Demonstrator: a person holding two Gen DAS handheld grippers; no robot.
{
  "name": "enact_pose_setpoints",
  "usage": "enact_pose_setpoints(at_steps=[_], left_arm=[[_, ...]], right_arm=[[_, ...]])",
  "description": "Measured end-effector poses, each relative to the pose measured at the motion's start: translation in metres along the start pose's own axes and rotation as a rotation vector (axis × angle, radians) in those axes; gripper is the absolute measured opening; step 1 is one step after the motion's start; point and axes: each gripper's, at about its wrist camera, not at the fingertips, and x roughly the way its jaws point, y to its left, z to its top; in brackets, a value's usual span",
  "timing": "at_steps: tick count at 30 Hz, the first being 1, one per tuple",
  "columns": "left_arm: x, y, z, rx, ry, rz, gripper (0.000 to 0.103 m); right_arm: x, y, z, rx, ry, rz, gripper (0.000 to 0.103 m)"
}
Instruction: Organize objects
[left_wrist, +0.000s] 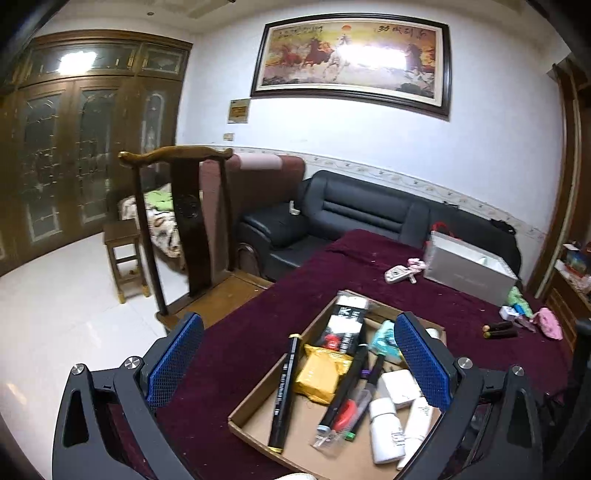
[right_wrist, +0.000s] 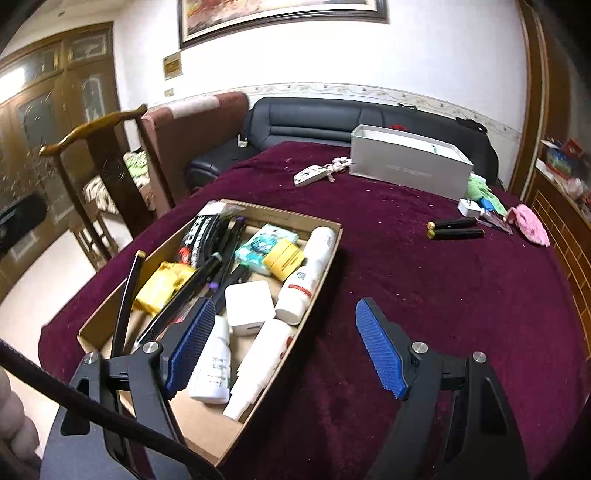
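Closest to the lens is the left claw (left_wrist: 299, 369), blue pads spread wide with nothing between them, hanging over the cardboard box (left_wrist: 255, 398) on the bench (left_wrist: 258, 325) with its maroon cloth. Going left to right in the box: a long black tube (left_wrist: 283, 391) leaning on the left wall, a yellow packet (left_wrist: 319, 373), black pens (left_wrist: 345, 387), a teal tissue pack (left_wrist: 384, 339), a white charger block (left_wrist: 400, 386) and white bottles (left_wrist: 386, 430). Right claw (right_wrist: 284, 347) is also wide open and holding nothing; its left finger (right_wrist: 190, 345) sits over the box's near end, its right one over bare cloth. Further right, well apart from the box, are a white key fob (right_wrist: 308, 174), a silver open box (right_wrist: 406, 166), two black tubes (right_wrist: 456, 228) lying side by side, and a pink thing (right_wrist: 530, 225) near the edge.
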Motion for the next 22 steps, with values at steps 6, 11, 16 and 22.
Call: enact_pose_setpoints(at_steps=[6, 11, 16, 22], left_arm=[[0.002, 0.001, -0.001, -0.009, 0.015, 0.019, 0.101], [0.005, 0.003, -0.002, -0.013, 0.028, 0.032, 0.101], [0.007, 0.002, -0.004, -0.014, 0.043, 0.043, 0.101], [0.013, -0.004, -0.008, 0.001, 0.078, 0.056, 0.101]], right_arm=[[0.001, 0.017, -0.005, -0.079, 0.004, 0.017, 0.079], [0.002, 0.024, -0.007, -0.103, 0.011, 0.03, 0.079], [0.004, 0.023, -0.009, -0.098, 0.027, 0.04, 0.079], [0.005, 0.014, -0.01, -0.077, 0.031, 0.046, 0.079]])
